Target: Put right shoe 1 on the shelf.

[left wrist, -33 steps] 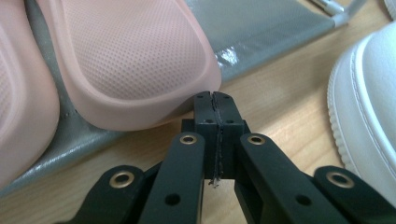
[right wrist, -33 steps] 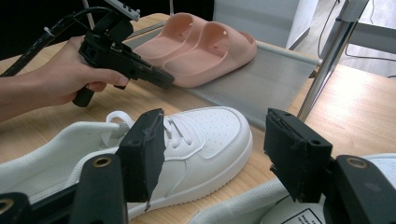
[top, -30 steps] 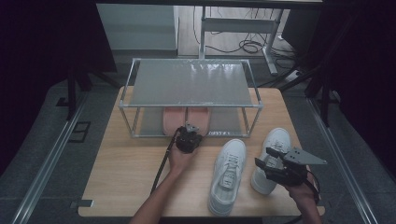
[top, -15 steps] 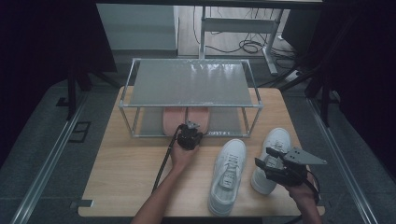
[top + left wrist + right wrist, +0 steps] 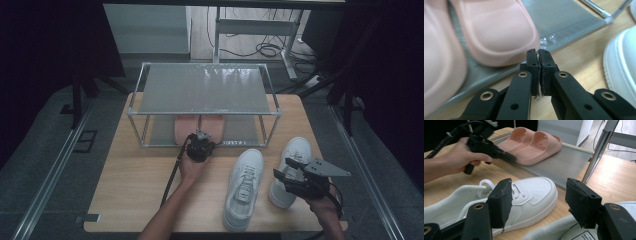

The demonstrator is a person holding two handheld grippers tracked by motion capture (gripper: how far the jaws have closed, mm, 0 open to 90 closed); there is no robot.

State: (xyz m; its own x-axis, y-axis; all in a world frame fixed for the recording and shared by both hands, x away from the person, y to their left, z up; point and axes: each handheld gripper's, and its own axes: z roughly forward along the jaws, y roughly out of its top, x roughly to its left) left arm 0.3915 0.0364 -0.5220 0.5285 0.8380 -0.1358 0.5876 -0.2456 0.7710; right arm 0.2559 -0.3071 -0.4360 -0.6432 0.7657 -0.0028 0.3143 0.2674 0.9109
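A pair of pink slippers lies on the lower shelf of a metal rack. My left gripper points at the near edge of one slipper. Its jaws have just been opening a hair; only a thin slit shows, with nothing between them. Two white sneakers stand on the table, one in the middle and one to its right. My right gripper hovers open over the right sneaker's heel, holding nothing.
The wooden table has free room at its front left. The rack's grey top shelf hides most of the slippers from above. Desk legs and cables lie on the floor behind the table.
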